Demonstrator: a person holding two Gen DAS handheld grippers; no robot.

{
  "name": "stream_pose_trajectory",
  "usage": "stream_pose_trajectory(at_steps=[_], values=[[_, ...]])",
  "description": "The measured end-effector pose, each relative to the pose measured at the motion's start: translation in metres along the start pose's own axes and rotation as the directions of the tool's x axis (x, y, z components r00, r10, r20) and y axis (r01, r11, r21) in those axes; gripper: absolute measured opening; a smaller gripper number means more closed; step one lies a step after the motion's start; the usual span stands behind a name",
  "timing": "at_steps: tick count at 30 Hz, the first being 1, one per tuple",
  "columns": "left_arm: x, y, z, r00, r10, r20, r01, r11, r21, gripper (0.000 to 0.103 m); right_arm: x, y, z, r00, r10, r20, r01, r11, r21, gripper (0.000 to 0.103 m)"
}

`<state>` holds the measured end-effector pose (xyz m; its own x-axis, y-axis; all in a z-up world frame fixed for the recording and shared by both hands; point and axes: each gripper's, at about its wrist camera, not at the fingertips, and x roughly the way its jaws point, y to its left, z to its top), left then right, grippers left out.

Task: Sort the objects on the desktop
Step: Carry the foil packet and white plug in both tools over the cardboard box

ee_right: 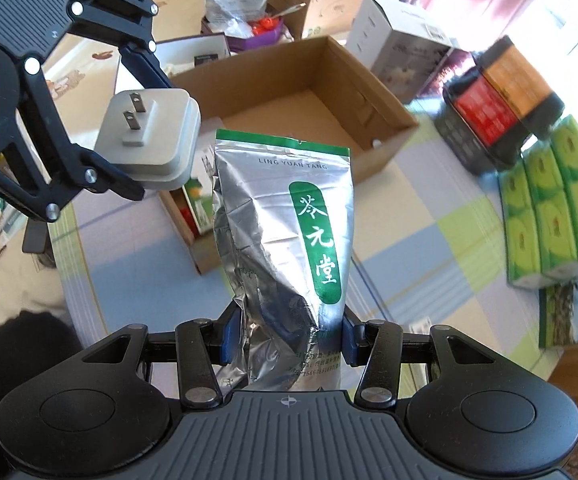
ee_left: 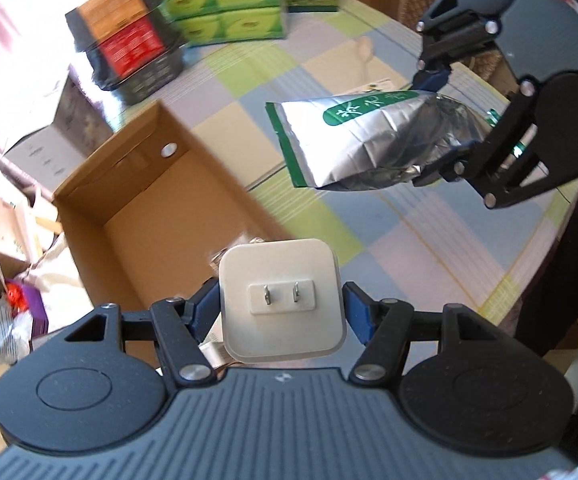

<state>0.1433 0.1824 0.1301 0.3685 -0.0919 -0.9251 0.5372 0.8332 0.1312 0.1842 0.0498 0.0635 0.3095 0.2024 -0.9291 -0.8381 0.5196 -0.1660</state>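
Observation:
My left gripper [ee_left: 281, 309] is shut on a white power adapter [ee_left: 283, 300], whose two prongs face the camera. It hovers over the near edge of an open brown cardboard box [ee_left: 141, 172]. My right gripper [ee_right: 287, 336] is shut on the lower part of a silver foil pouch [ee_right: 285, 220] with a green label, held upright above the table. In the left wrist view the right gripper [ee_left: 441, 128] and pouch [ee_left: 361, 140] hang at the upper right. The right wrist view shows the left gripper [ee_right: 141, 128] with the adapter [ee_right: 149, 132] at upper left, in front of the box [ee_right: 369, 92].
A checked tablecloth [ee_left: 409, 240] covers the table. Green tissue packs [ee_right: 549, 208] and dark tins with orange and red labels [ee_right: 501, 104] stand at the far side. A white carton [ee_right: 401, 44] and a small open box [ee_right: 193, 220] flank the brown box. A dark sleeve [ee_left: 561, 280] sits at right.

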Motion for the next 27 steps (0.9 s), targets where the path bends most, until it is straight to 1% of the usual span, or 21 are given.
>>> stream_pose_trajectory(at_steps=[9,14,27], values=[[0.015,0.048,-0.016,0.999,0.026,-0.022,-0.028,0.996,-0.090,0.061,0.023,0.005,0.050,0.999,0.022,0.027,-0.022,1.000,0.008,0.046],[0.027,0.068,-0.023,0.999,0.040,-0.026,-0.044,0.989,-0.138,0.061,0.034,0.002,0.071,0.999,0.029,0.037,-0.030,0.999,0.038,0.045],[0.059,0.100,-0.034,0.999,0.035,-0.028,-0.040,0.974,-0.223,0.061,0.067,-0.003,0.100,0.998,0.037,0.048,-0.043,0.993,0.113,0.045]])
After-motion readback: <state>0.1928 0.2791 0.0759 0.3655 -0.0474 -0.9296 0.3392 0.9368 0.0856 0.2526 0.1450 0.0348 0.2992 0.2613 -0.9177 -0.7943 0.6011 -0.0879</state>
